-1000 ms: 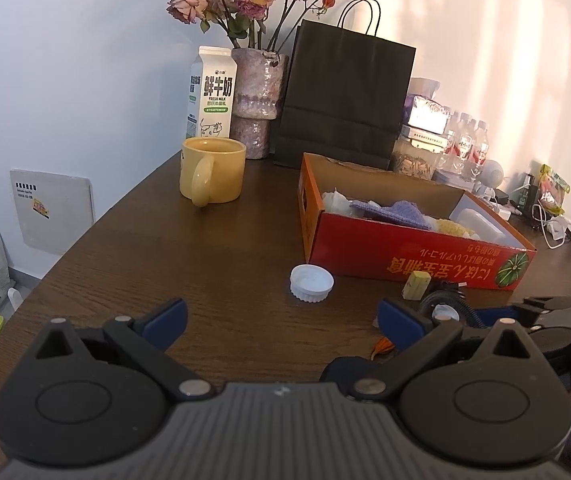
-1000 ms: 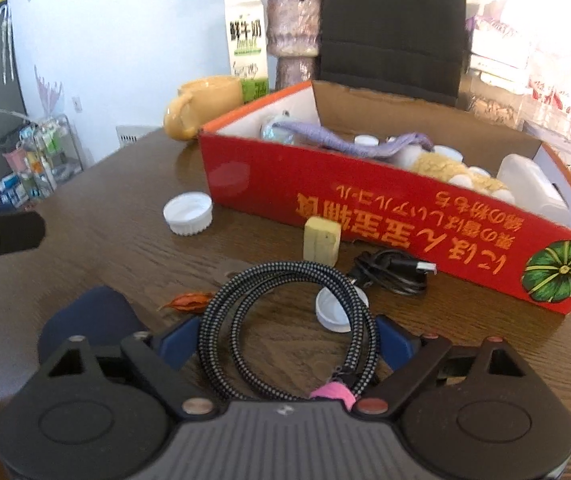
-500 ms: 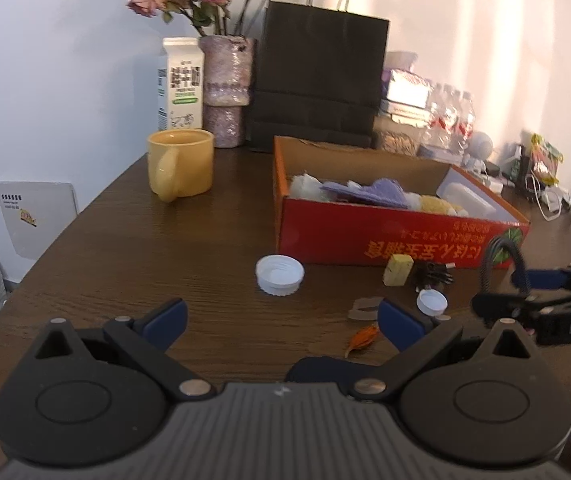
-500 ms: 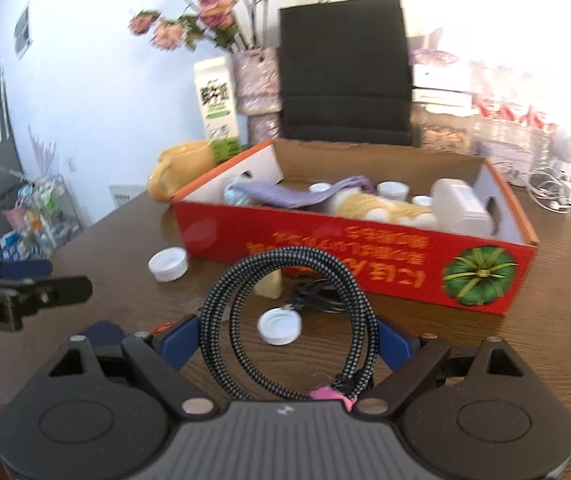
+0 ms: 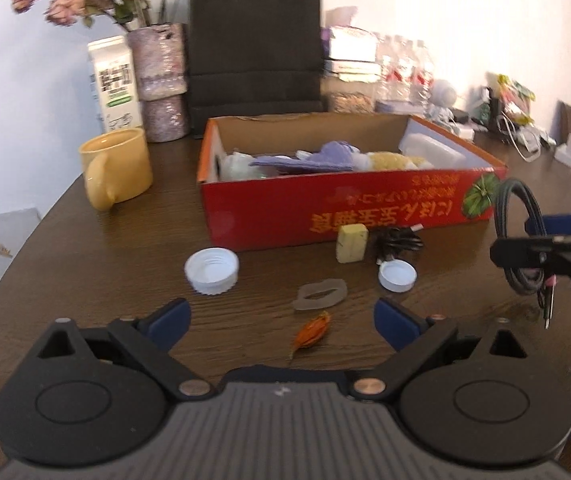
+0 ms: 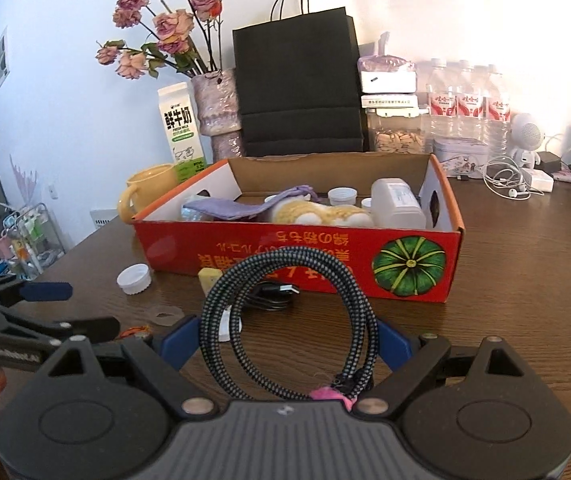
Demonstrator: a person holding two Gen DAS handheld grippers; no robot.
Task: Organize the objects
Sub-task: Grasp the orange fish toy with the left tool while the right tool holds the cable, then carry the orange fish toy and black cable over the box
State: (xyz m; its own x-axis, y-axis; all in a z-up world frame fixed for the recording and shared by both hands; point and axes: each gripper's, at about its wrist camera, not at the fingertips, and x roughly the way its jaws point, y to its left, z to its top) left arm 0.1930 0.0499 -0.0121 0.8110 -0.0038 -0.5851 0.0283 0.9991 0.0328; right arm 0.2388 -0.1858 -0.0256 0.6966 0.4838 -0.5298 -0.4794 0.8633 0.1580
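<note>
Right tool (image 6: 285, 340) stands wide, its blue pads bearing on either side of a coiled braided cable (image 6: 289, 320), carried clear of the surface in front of the red box (image 6: 297, 256), which sits toward the far middle of the surface. Left tool (image 5: 281, 320) is spread and empty above an orange scrap (image 5: 311, 332). Risk, as judged: the grip is only a light pinch across a springy loop; a tilt or jolt could let the coil slip or unwind, and its loose plug end, dangling in the left view, could snag the box's near wall on the way in. Both white caps (image 5: 212, 271), a yellow block (image 5: 351, 244) and a black cable (image 5: 399, 242) remain outside, along that wall. The box floor is largely hidden by its contents; the left view is blurred.
</note>
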